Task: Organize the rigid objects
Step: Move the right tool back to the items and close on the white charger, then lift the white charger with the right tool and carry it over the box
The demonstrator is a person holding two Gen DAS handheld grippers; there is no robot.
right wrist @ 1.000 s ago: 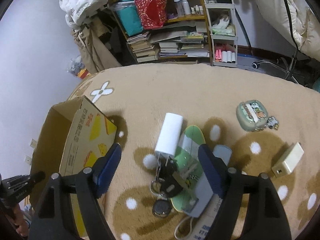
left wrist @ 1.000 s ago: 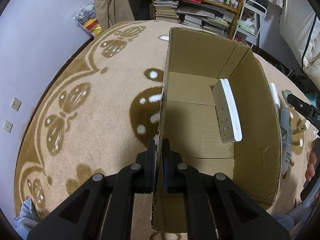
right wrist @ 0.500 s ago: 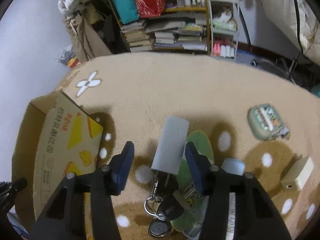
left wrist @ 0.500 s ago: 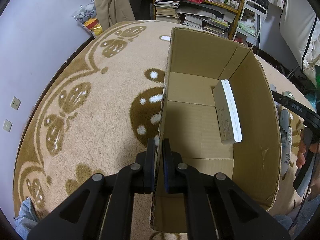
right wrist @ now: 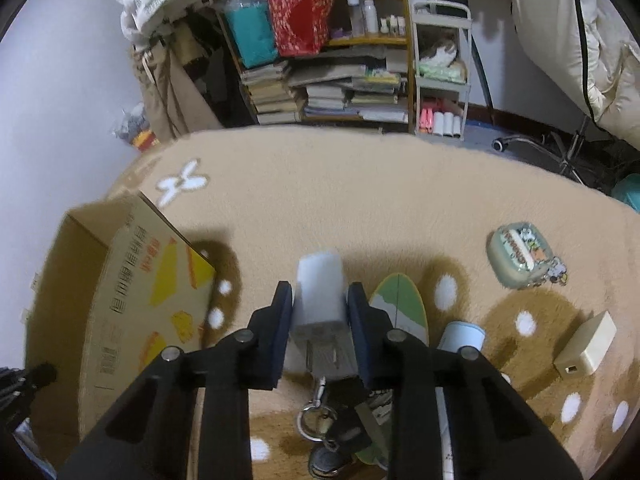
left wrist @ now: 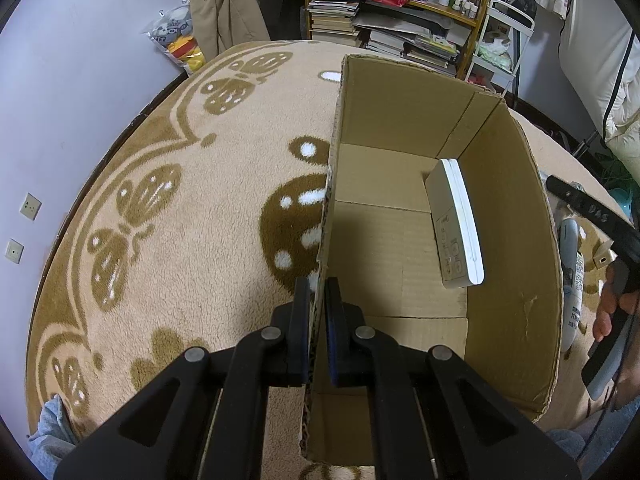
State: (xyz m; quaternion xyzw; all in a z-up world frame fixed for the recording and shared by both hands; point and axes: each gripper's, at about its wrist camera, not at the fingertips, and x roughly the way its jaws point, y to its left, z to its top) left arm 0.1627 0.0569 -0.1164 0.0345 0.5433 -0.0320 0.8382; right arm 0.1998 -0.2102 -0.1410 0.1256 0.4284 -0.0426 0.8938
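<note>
An open cardboard box (left wrist: pixel 516 280) stands on the patterned rug, and a white flat device (left wrist: pixel 456 232) leans inside against its right wall. My left gripper (left wrist: pixel 318 292) is shut on the box's left wall near the rim. Right of the box (right wrist: pixel 132 280), my right gripper (right wrist: pixel 320 300) has its jaws closing on a white cylinder (right wrist: pixel 320 280), with both pads against its sides. The cylinder lies beside a green oval board (right wrist: pixel 400 304), with a bunch of keys (right wrist: pixel 324 424) just below it.
On the rug to the right lie a pale blue tube (right wrist: pixel 460 332), a green decorated case (right wrist: pixel 518 254) and a cream adapter (right wrist: pixel 584 344). A crowded bookshelf (right wrist: pixel 340 80), a small trolley (right wrist: pixel 440 72) and a chair base (right wrist: pixel 532 148) line the far wall.
The right gripper has moved forward over the white cylinder and its jaws have narrowed from wide apart onto its sides. The left gripper and the box have not moved.
</note>
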